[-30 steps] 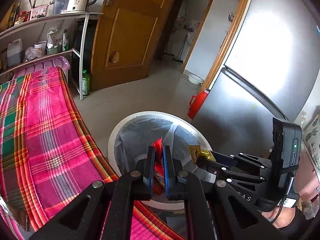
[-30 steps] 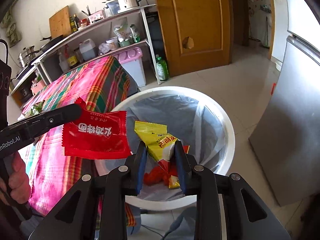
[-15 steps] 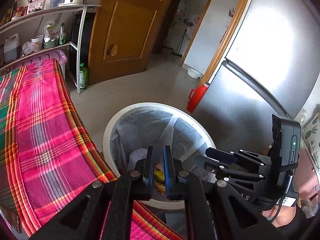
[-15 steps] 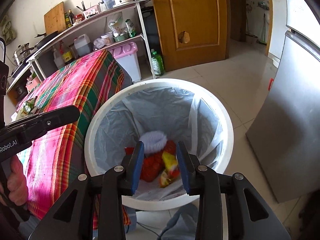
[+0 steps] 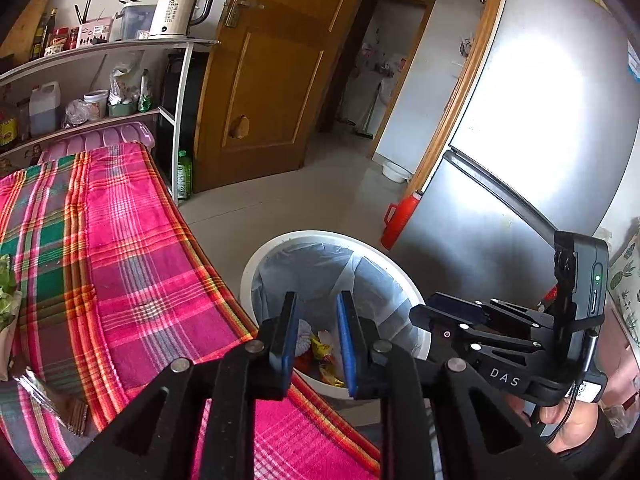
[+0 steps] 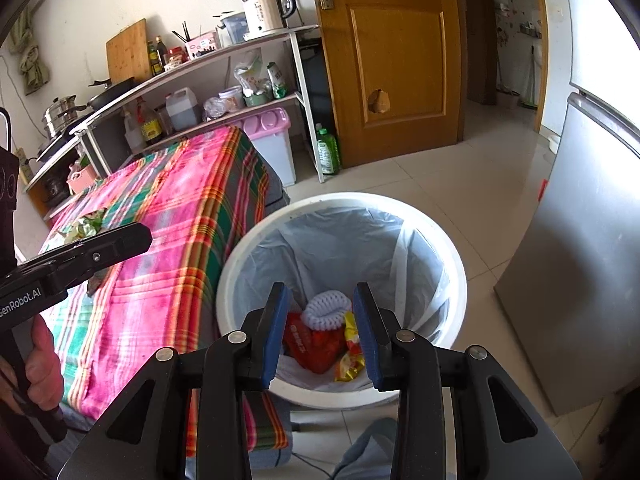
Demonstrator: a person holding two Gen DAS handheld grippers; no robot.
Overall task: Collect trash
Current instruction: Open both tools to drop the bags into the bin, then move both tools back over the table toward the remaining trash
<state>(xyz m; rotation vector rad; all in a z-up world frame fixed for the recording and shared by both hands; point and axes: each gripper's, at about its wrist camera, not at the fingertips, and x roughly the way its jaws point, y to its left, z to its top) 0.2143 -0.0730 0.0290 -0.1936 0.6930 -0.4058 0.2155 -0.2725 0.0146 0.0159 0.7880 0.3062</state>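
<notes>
A white trash bin [image 6: 452,264] with a pale liner stands on the floor beside the table; it also shows in the left wrist view [image 5: 256,256]. Inside lie a red wrapper [image 6: 316,344], a yellow wrapper [image 6: 350,356] and a white foam net [image 6: 326,308]. My right gripper [image 6: 322,334] is open and empty above the bin's near rim. My left gripper [image 5: 318,336] is open and empty, over the table edge next to the bin. Green crumpled trash [image 6: 86,226] lies on the plaid tablecloth [image 6: 168,216]; it shows at the left edge in the left wrist view [image 5: 6,296].
A clear wrapper [image 5: 48,400] lies on the cloth near me. A shelf rack [image 6: 240,80] with kettle and bottles stands behind the table, with a pink-lidded bin [image 6: 272,140]. A fridge [image 6: 588,264] is right of the bin, a wooden door [image 6: 396,52] beyond.
Both grippers opened; the red and yellow wrappers dropped into the bin. My left gripper then pulled back toward the table and its jaws spread wider.
</notes>
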